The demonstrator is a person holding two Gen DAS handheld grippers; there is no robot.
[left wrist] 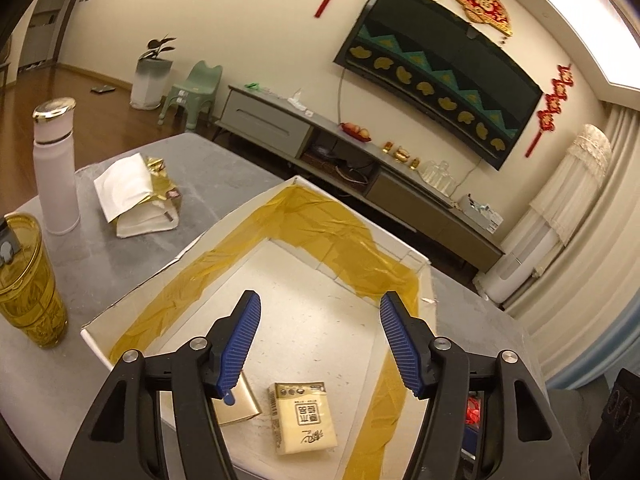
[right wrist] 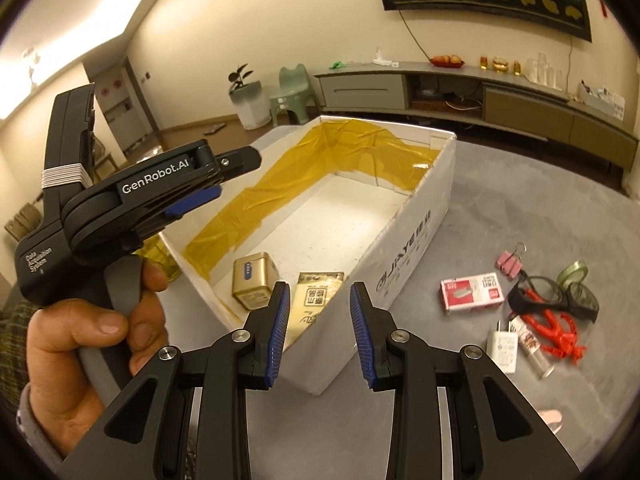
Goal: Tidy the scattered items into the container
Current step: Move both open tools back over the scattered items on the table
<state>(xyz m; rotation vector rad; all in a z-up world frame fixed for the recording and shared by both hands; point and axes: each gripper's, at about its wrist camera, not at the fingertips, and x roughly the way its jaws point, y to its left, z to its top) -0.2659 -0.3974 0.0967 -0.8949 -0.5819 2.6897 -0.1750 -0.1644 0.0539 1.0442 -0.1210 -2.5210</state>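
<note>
Progress: partly done. Work from left to right across the tabletop (right wrist: pixel 520 208).

1. Far left edge: an amber cup (left wrist: pixel 30 280), a white flask (left wrist: pixel 56 168) and a torn tissue pack (left wrist: pixel 138 196) stand outside the container. Whether these count as scattered items cannot be told.
2. Centre: the white box (right wrist: pixel 408 264), lined with yellow tape, already holds a gold tin (right wrist: pixel 254 284) and a tissue packet (left wrist: pixel 302 418), both at its near end. The rest of its floor is bare.
3. Your left gripper (left wrist: pixel 320 340) hovers over the box, jaws spread wide, holding nothing.
4. Your right gripper (right wrist: pixel 320 330) hangs over the box's near corner, jaws apart, empty.
5. Right of the box, near the tabletop's right edge, six items remain: staple box (right wrist: pixel 472 292), pink binder clip (right wrist: pixel 510 262), glasses (right wrist: pixel 556 296), tape roll (right wrist: pixel 576 272), red cord (right wrist: pixel 560 332), white charger (right wrist: pixel 502 350).
</note>
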